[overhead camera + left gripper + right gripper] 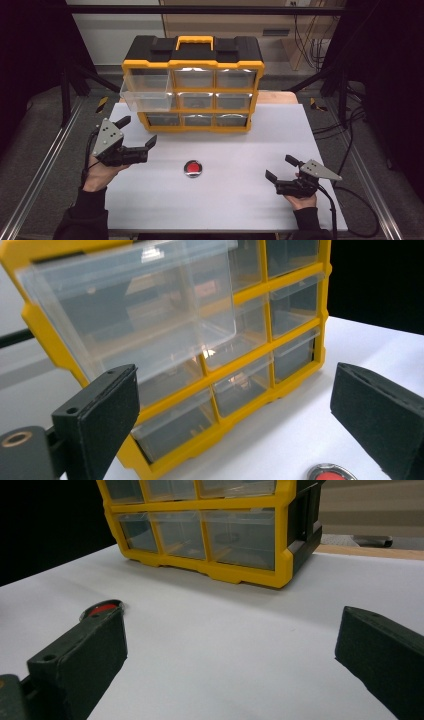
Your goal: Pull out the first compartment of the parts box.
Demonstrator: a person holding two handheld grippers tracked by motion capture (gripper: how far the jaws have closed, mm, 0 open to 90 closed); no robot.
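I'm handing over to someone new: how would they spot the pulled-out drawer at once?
Find the yellow-framed organizer with the black top at the far side of the white table. Its front is a grid of clear drawers, three across. The open drawer is at the top left, the only one jutting forward out of the frame.

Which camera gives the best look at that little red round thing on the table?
The high view: the red round thing lies whole on the white table. The left gripper view cuts it off at the bottom edge; in the right gripper view a jaw partly hides it.
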